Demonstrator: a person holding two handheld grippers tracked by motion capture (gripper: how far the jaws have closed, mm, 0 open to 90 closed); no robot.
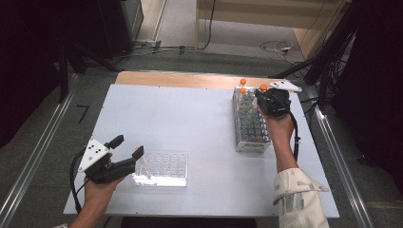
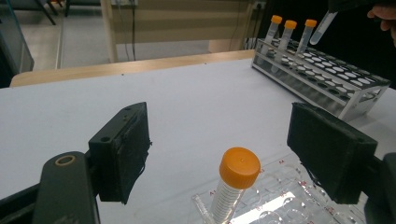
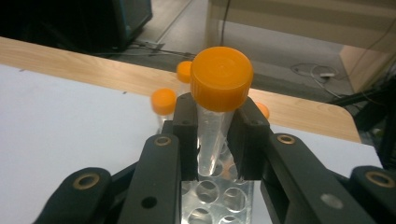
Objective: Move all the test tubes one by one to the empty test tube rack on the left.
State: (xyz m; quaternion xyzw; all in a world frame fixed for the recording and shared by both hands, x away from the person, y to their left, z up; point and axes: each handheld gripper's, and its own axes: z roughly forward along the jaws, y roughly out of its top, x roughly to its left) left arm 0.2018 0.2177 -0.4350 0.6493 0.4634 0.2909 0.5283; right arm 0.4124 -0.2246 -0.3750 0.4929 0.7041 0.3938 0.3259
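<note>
- Right gripper [image 3: 211,140] clamps an orange-capped tube [image 3: 219,93] above the rack [image 1: 249,128] near the table's [image 1: 190,114] far right edge — apparently mid-transfer;
- Left gripper [image 1: 127,145] gapes by the near-edge tray [image 1: 164,168]; next: careful lowering into a free well.

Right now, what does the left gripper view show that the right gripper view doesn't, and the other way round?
Left gripper view: open left gripper around, not touching, an orange-capped clear plastic tube standing in a clear acrylic tray.
Right gripper view: right gripper shut on another orange-capped tube.
Both: the white perforated tube rack with capped tubes, on the white table.
</note>
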